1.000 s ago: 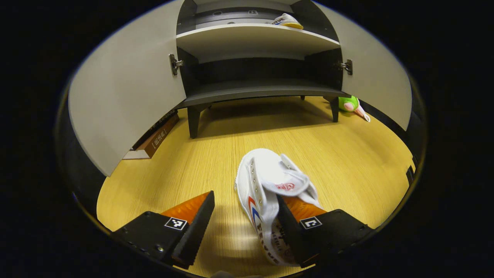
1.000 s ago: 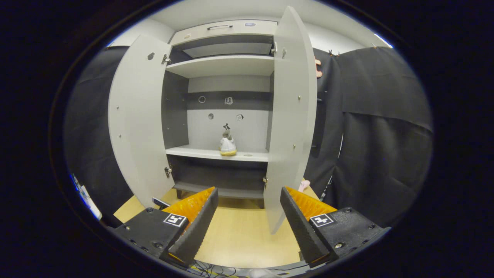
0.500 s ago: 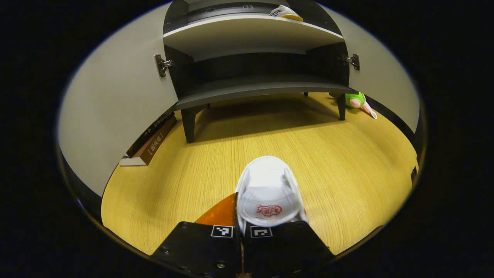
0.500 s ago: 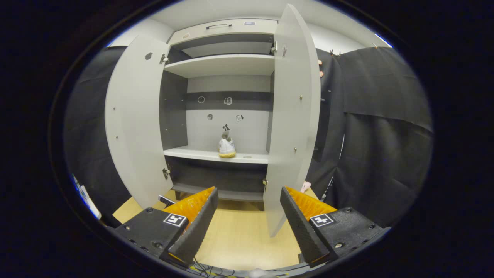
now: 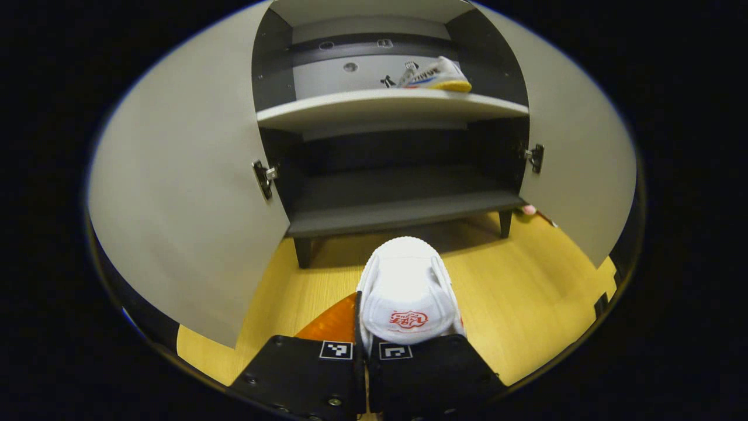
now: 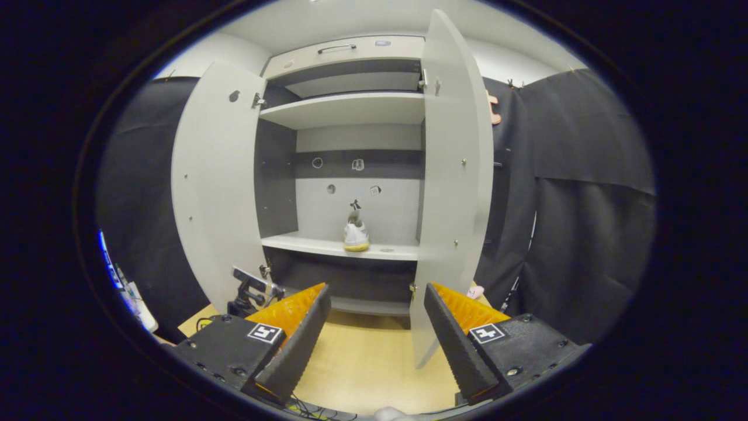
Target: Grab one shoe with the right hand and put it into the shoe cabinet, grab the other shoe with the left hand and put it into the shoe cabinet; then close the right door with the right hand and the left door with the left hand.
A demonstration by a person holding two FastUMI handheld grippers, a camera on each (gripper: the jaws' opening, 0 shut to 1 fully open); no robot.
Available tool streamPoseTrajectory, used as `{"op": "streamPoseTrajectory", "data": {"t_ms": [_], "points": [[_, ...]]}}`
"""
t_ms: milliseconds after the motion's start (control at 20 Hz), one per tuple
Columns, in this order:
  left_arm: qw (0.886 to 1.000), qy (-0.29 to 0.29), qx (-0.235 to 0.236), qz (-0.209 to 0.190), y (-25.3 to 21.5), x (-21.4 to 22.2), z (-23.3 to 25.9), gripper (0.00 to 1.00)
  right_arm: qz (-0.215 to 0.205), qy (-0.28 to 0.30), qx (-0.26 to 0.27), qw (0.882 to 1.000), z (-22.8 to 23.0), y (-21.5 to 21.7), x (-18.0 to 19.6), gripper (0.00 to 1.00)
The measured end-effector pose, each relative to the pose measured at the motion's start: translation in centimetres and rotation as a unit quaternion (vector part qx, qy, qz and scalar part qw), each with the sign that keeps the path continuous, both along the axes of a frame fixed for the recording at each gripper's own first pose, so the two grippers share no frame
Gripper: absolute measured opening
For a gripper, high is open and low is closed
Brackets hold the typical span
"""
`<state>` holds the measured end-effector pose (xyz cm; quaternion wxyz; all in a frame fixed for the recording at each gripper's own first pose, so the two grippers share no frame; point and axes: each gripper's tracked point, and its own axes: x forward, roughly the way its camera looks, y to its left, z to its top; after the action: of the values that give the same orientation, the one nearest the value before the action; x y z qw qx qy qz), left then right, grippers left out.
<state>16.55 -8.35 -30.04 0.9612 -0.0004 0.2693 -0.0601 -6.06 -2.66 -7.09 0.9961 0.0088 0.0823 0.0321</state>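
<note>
Left gripper [image 5: 367, 356], bottom centre of the left gripper view: fingers clenched on the heel of a white shoe [image 5: 405, 292], toe pointing up-frame toward the cabinet [image 5: 385, 108]. Right gripper [image 6: 377, 327], bottom of the right gripper view: fingers spread, grasping nothing. The other shoe [image 6: 356, 235] sits on the pale shelf [image 6: 327, 245] at frame centre. Risk, as judged: the thin grip at the heel may let the shoe droop or slip; its toe may catch a shelf edge. Both doors, left door [image 5: 181, 193] and right door [image 5: 575, 169], stand open. Wooden floor [image 5: 526, 298] below; black cloth [image 6: 584, 193] at right.
</note>
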Motion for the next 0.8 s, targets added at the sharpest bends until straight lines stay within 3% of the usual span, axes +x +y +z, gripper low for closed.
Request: {"op": "streamPoseTrajectory", "data": {"t_ms": [50,200,250,300,550,800], "points": [[1.000,-0.009,-0.005,0.009,0.3,0.5,1.8,0.13,0.007,-0.004,0.001,1.000,0.2,0.1,0.1,1.00],[0.999,-0.034,-0.021,0.030,1.0,2.7,6.9,0.13,0.025,-0.015,-0.002,1.000,0.9,0.1,0.3,1.00],[0.998,-0.044,-0.027,0.035,1.0,3.3,9.1,0.02,0.030,-0.019,-0.003,0.999,1.1,0.2,0.4,1.00],[0.997,-0.051,-0.033,0.040,1.1,4.1,11.1,0.12,0.033,-0.020,-0.001,0.999,1.3,0.1,0.4,1.00],[0.993,-0.099,-0.014,0.055,1.8,9.3,19.2,0.13,0.054,-0.031,0.009,0.998,1.8,0.1,0.9,1.00],[0.990,-0.119,0.000,0.072,1.9,13.8,23.3,0.12,0.074,-0.037,0.001,0.997,2.0,0.2,1.1,1.00]]}}
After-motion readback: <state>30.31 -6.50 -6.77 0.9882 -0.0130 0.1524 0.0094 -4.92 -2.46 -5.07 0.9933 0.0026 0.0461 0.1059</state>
